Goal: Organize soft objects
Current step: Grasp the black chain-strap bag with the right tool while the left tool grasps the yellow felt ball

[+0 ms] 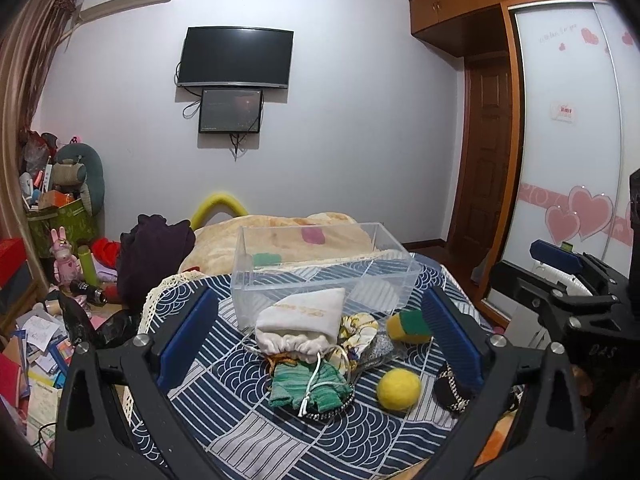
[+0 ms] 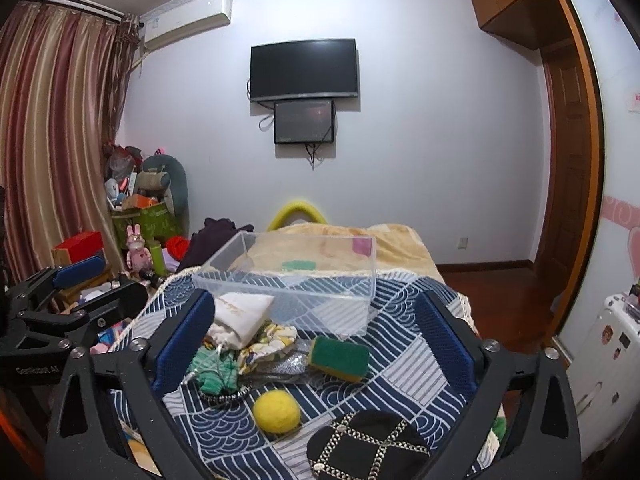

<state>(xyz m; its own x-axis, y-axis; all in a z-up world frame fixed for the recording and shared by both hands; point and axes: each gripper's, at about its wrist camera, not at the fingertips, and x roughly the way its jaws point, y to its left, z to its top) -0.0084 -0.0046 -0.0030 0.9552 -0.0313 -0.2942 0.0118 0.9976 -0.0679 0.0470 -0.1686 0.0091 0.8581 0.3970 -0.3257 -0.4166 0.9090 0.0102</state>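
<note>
Two grippers, both with blue-padded fingers spread wide and nothing between them: left gripper (image 1: 320, 344) hovers over the white drawstring cloth pouch (image 1: 302, 326), right gripper (image 2: 316, 350) over the green-and-yellow sponge (image 2: 340, 357). Beneath the pouch lies a green knitted cloth (image 1: 308, 388); a yellow felt ball (image 2: 277, 412) sits nearer, a black chain-trimmed hat (image 2: 368, 446) nearest. All rest on the navy wave-patterned cloth (image 2: 412, 360), just before the clear acrylic box (image 2: 288, 280).
</note>
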